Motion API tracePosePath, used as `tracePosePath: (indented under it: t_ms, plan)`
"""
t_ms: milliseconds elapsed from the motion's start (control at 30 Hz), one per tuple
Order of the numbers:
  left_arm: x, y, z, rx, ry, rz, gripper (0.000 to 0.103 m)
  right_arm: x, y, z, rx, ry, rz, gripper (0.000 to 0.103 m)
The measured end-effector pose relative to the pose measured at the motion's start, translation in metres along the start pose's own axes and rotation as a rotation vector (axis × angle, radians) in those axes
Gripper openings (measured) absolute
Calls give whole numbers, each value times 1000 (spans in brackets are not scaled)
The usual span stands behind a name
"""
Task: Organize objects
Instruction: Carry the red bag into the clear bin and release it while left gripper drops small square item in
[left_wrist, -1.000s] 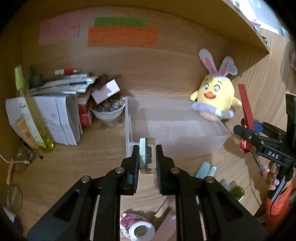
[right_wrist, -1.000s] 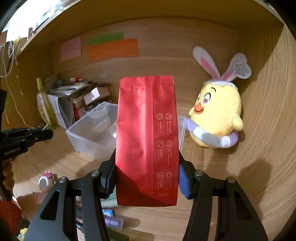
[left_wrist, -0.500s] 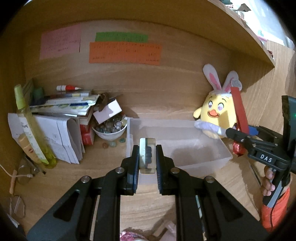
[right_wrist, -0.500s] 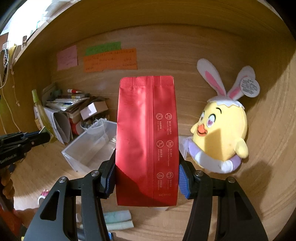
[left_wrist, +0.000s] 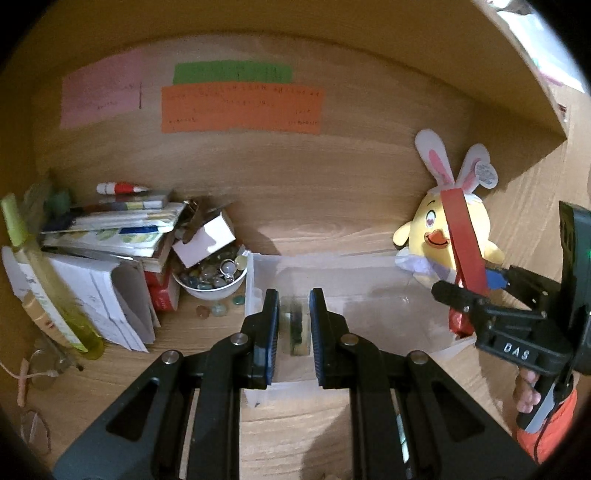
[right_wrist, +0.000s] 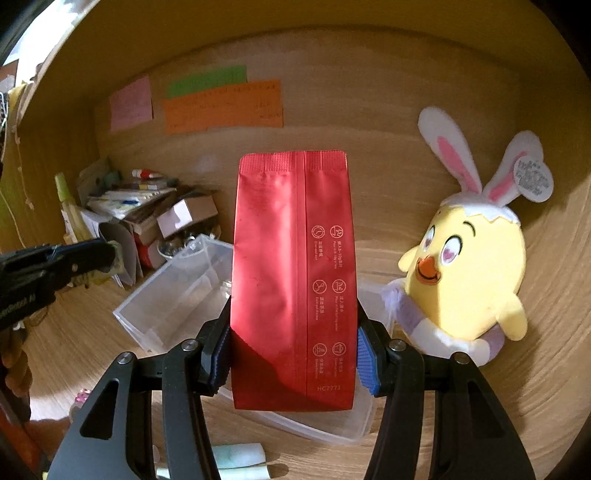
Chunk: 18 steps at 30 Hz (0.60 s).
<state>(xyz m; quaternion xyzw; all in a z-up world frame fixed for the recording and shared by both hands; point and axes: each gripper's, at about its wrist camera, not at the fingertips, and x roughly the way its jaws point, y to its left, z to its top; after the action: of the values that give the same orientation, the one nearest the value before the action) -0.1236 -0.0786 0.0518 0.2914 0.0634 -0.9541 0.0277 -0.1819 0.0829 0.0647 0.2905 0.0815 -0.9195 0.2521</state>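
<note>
Holding two items over the clear plastic bin (left_wrist: 369, 269). Left gripper (left_wrist: 293, 325): fingers parted, a small blurred block (left_wrist: 297, 328) between them with gaps on both sides — I judge it released and dropping into the bin's left end, though the blur hides whether a pad touches it. Right gripper (right_wrist: 293, 354): clamped on the red foil pouch (right_wrist: 291, 277), upright, above the bin's near right edge.

Step in hand, as I judge it — let the block settle, then lower the pouch and lay it flat, since upright it would stand taller than the bin's walls.

Around, near to far:
- pale tubes (right_wrist: 240, 454) on the desk, in front of the bin;
- bowl of glass stones (left_wrist: 210, 280), just beside the bin's left wall;
- stacked papers and books (left_wrist: 110, 236), a yellow bottle (left_wrist: 48, 280) leaning there;
- plush chick (right_wrist: 469, 277) touching the bin's right end — the likeliest thing to snag the pouch;
- coloured notes (left_wrist: 240, 107) on the back wall.
</note>
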Motion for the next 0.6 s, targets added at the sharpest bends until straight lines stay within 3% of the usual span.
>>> tracePosePath:
  t_ms: [300, 600]
  plan:
    - [43, 3, -7, 9, 94, -5, 16, 32, -7, -9, 10, 82, -2, 51]
    - [61, 4, -15, 21, 150, -38, 16, 60, -9, -22, 2, 184, -9, 51]
